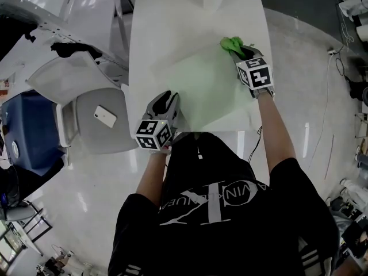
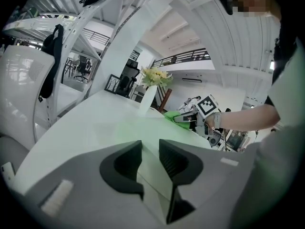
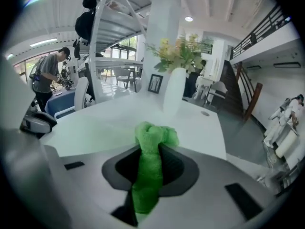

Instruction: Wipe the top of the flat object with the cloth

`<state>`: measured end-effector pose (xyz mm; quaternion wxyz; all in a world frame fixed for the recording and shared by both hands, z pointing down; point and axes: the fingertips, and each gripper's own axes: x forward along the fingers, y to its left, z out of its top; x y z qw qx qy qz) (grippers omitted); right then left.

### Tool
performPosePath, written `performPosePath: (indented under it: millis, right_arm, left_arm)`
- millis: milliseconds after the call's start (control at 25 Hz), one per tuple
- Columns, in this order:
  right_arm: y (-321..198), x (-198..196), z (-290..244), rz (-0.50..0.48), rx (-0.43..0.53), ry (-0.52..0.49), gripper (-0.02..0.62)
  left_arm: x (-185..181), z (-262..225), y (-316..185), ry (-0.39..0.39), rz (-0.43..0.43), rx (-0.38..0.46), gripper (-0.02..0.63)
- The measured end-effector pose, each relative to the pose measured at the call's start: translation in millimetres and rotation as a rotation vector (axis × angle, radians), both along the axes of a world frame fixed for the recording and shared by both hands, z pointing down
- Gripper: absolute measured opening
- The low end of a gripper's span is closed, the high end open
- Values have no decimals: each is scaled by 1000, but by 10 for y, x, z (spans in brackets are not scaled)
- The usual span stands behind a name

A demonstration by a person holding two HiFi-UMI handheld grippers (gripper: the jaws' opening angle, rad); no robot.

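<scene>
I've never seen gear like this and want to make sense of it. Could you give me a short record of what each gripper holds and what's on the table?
Table: white table with a pale green flat object on it
Right gripper: closed on a green cloth, at the flat object's far right corner
Left gripper: jaws apart, nothing gripped, at the near left corner
Far end of table: vase of flowers
Beside table: phone on a chair

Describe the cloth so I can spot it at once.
On the long white table lies a flat, pale green sheet. At its far right corner, the cloth is the bunched wad pinched in the right gripper: vivid green and lumpy, unlike the faint, flat sheet.
</scene>
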<state>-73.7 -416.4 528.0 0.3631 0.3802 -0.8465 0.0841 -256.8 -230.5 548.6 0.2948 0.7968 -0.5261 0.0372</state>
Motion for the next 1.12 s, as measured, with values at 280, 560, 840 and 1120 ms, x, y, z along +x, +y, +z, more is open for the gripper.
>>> performPosePath:
  millis: [280,560,840,1120]
  right_arm:
    - [-133,280,-10,98,8,-28,74]
    - [-132,266,-227,131,83,-84,74]
    - [781,-515,-429,-136,68,-188,74]
    - [1620,-1166,-250,-350,-28,-210,74]
  left_arm:
    - [0,-1,7,6,-13,-5,123]
    - [-16,-26,11,46,-50,-10,140]
    - [63,-66,182,70,-18,-1,250]
    - [186,-13,329,82,-2,-35,250]
